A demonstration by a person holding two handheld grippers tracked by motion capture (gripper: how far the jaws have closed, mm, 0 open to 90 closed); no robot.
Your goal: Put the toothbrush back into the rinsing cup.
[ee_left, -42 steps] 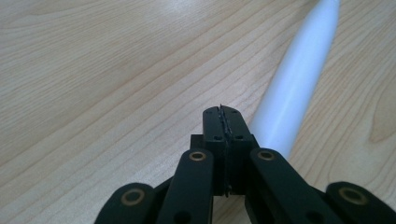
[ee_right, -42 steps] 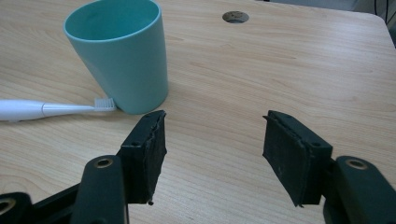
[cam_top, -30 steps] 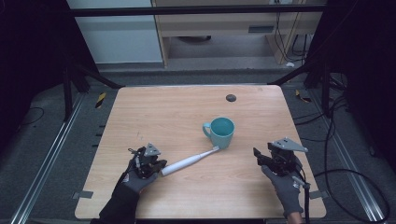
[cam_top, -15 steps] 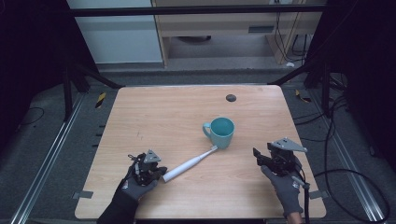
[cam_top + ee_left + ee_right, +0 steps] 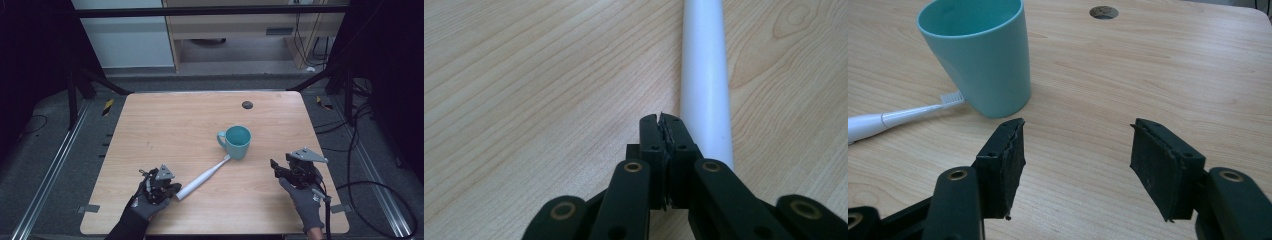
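A wooden table (image 5: pixel 165 125) carries few things. A teal mug (image 5: pixel 237 142) stands right of the middle, upright, with its handle turned to the left. A small dark round spot (image 5: pixel 247 104) sits in the tabletop near the far edge, well apart from everything else. Beyond the table are a dark floor, cables and pale furniture.

A white toothbrush (image 5: pixel 202 176) lies flat on the wood, slanting from the near left up to the far right. Its thick, smooth handle end points at the near left. Its thin neck ends in white bristles that lie right against the foot of the mug; the right gripper view shows them there. Nothing lies across it or covers it.

The left gripper (image 5: pixel 173 189), in a gloved hand, is low at the near left, just at the handle end. In the left gripper view its jaws are pressed together with nothing between them, and the white handle runs away just beside them on the right; they have just been easing open very slightly.

The right gripper (image 5: pixel 1075 145) is at the near right, well apart from the toothbrush, pointing towards the mug. Its jaws stand apart over bare wood, empty, having just been opening a little.
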